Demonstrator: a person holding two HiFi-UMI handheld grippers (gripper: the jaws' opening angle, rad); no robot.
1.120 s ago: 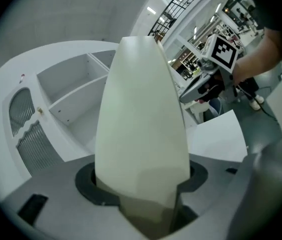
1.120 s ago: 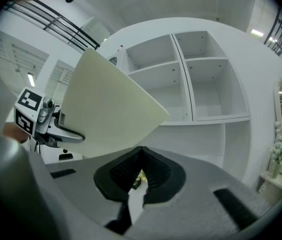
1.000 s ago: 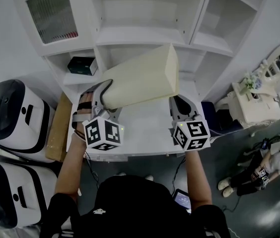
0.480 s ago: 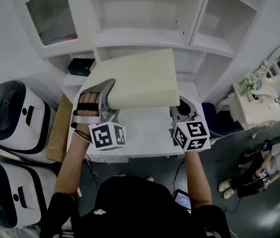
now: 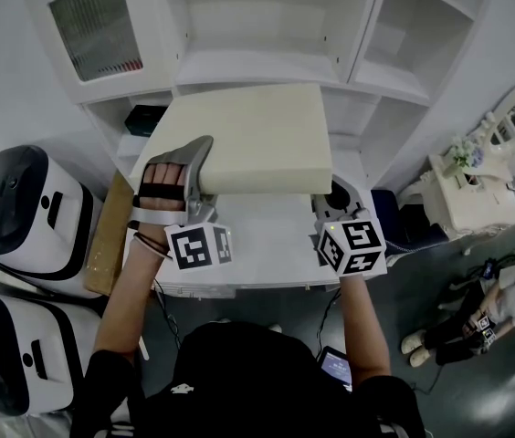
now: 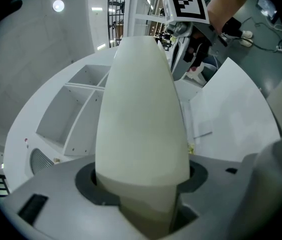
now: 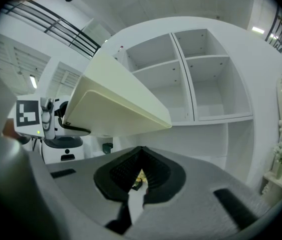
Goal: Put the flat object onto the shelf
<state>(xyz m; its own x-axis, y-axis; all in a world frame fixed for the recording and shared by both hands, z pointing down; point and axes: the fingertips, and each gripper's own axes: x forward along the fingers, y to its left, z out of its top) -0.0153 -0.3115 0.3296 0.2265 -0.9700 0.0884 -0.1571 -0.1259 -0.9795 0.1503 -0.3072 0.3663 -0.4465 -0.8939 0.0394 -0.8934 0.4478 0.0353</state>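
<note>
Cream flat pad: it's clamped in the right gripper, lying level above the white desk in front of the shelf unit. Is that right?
No. The left gripper clamps the cream flat pad; the left gripper view shows its jaws pressing on the pad's edge. The right gripper holds nothing. The pad does lie level above the white desk, before the shelf unit.

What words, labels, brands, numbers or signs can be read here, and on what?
No readable text anywhere.
Left marker cube and right marker cube: black-and-white square patterns, no letters.
Dark box: any print too small to read.
Small screen: too small to read.
Cream slab: blank.
</note>
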